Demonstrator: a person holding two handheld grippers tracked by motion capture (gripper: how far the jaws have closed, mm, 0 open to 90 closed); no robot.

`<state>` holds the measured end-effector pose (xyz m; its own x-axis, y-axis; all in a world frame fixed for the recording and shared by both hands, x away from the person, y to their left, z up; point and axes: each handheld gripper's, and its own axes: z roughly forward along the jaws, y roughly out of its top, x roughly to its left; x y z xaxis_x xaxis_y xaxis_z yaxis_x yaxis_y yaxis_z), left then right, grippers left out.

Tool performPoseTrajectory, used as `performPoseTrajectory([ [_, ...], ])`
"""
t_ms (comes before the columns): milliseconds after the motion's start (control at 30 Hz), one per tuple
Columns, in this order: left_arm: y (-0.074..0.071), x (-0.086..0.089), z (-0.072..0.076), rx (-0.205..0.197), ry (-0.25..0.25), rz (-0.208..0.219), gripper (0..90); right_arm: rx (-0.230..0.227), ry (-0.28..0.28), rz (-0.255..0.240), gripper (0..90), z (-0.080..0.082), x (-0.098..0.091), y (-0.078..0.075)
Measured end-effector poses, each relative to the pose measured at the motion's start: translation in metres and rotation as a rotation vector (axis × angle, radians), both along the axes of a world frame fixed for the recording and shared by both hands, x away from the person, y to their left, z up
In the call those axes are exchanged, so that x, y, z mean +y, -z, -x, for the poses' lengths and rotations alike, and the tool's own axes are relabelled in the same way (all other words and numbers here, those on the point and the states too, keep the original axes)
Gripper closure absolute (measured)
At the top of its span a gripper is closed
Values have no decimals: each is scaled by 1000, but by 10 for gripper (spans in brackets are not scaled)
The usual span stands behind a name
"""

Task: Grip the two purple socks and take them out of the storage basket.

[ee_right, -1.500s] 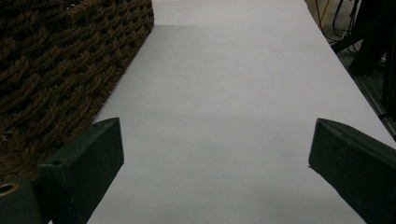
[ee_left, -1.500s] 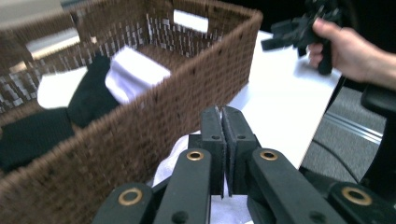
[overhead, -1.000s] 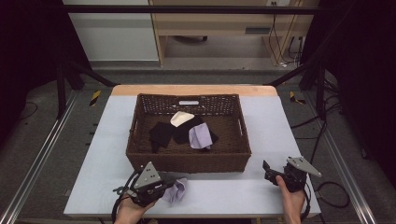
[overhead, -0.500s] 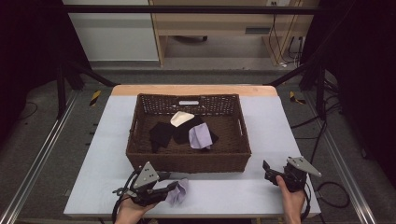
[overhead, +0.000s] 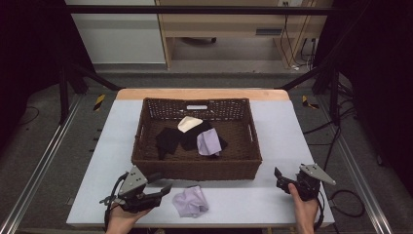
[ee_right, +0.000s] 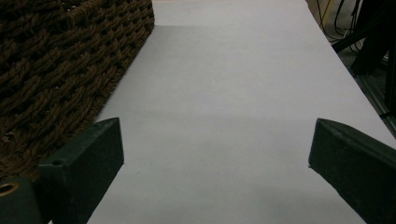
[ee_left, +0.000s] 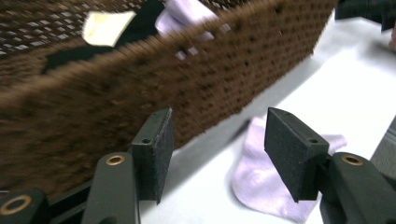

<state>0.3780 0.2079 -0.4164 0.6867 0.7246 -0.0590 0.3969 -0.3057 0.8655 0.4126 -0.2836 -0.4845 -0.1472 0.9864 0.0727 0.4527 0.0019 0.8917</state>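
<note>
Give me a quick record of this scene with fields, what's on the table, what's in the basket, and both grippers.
work surface: white table
container: brown wicker basket
in basket: black cloth, cream cloth, lilac cloth
on table: lilac sock, in front of the basket, crumpled
left gripper: jaws have just been opening, clear of the sock
right gripper: open, nothing between jaws

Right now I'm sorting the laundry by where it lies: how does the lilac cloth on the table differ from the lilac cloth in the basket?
The lilac cloth on the table lies crumpled on the white table, in front of the basket; the lilac cloth in the basket lies flatter.
The table one rests on bare surface by the left gripper; the basket one lies on black cloths inside the wicker basket.
Both are pale lilac fabric.
</note>
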Motion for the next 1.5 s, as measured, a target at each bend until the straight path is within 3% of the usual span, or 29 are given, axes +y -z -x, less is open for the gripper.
performPoseTrajectory([
  [200,-32,8,-12,-73,-35,39,421,9,-3,-2,37,-1,0,0],
  [367,-54,1,-30,-105,-41,67,421,9,-2,0,37,-1,0,0],
  [667,-76,-44,-76,-107,-41,0,421,10,-8,4,37,-1,1,0],
  [933,-81,-77,-109,-109,-57,-26,421,13,-9,1,37,-2,0,0],
  [1033,-79,-87,-120,-102,-63,-17,422,12,-10,2,37,-1,0,0],
  [1133,-75,-97,-132,-100,-79,-42,424,13,-10,2,37,-2,1,0],
  [1267,-67,-109,-147,-71,-93,-39,440,14,-9,2,37,-2,0,0],
  [1500,-51,-127,-166,-18,-92,-95,457,16,-13,-1,37,-2,0,0],
])
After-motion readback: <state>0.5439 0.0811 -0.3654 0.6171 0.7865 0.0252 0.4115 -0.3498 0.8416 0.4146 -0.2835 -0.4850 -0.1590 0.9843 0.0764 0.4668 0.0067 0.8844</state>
